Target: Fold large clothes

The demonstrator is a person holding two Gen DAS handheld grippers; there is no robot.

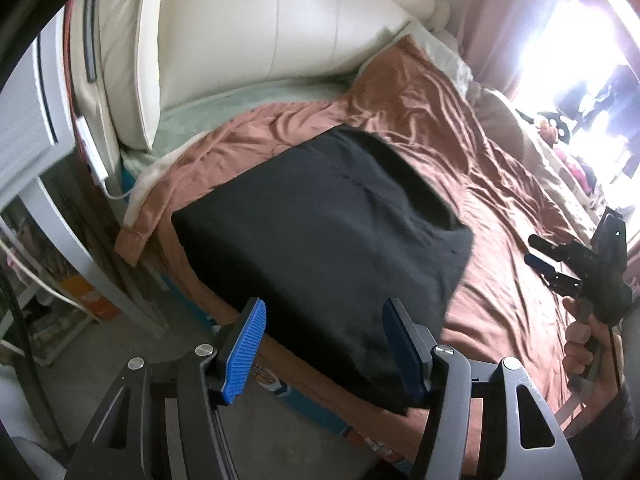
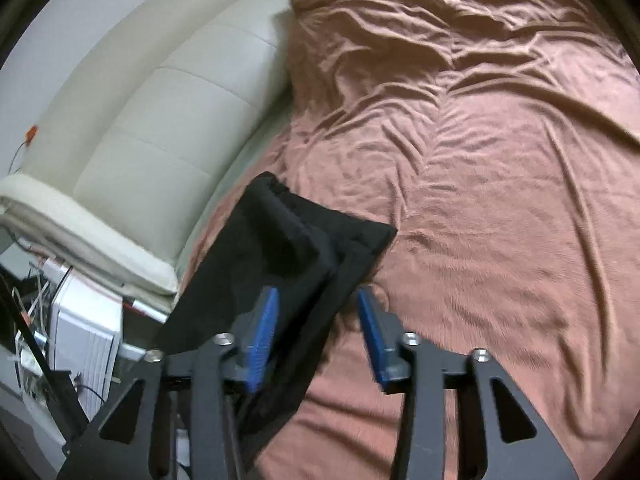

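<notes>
Hovering both grippers, left (image 1: 324, 344) and right (image 2: 316, 336), fingers apart and empty, near the folded black fabric garment (image 1: 328, 224), you leave it resting flat.

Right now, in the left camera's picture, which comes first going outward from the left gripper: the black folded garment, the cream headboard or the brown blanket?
From the left gripper:
1. Black folded garment, directly ahead at the bed's near edge.
2. Brown blanket, spread beneath and beyond it.
3. Cream headboard, farthest, upper left.

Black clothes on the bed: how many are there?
1: a folded black garment lies on the brown bedspread near the bed's edge, before both open grippers. Others may lie outside view.
</notes>
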